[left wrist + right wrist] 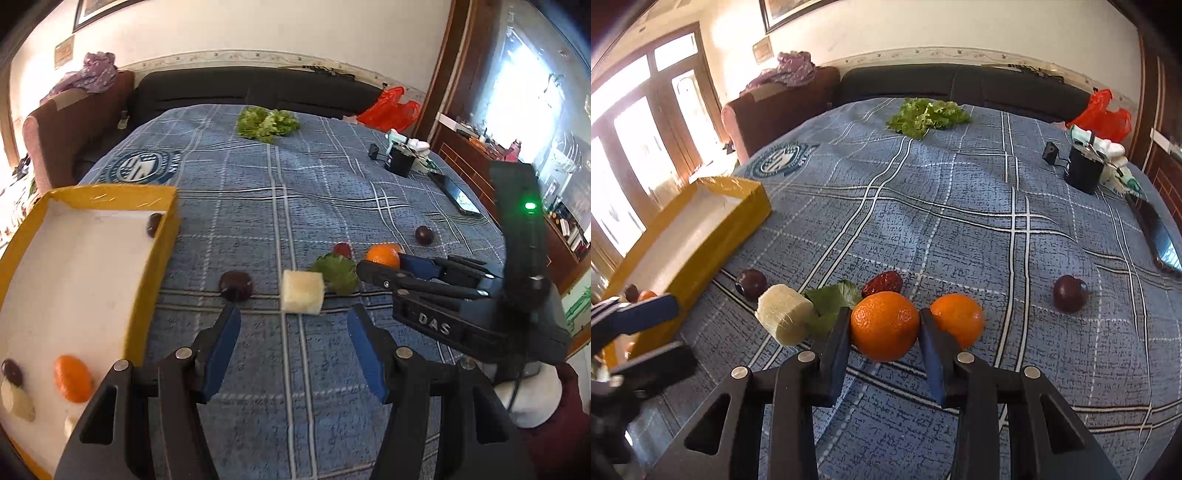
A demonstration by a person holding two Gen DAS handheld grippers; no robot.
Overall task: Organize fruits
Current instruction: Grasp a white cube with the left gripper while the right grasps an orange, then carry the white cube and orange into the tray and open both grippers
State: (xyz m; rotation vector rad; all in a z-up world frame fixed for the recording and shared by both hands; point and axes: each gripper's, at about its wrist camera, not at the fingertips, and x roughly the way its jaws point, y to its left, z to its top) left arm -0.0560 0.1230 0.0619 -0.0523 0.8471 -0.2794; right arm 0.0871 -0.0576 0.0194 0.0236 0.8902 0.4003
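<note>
Left wrist view: left gripper (293,345) at lower centre, jaws half-wide, nothing between them. White chunk (303,291) just above the gap; plum (235,285) beyond the left fingertip. Yellow box (147,280) at left holds fruit.

Right wrist view: right gripper (882,328) at lower centre, jaws narrow, pads clamping an orange (884,325). Second orange (956,319) just right; date (882,282) behind.

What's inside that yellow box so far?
In the yellow box, the left wrist view shows an orange, two dark plums and a pale chunk. The left gripper hides the box's near corner.
</note>
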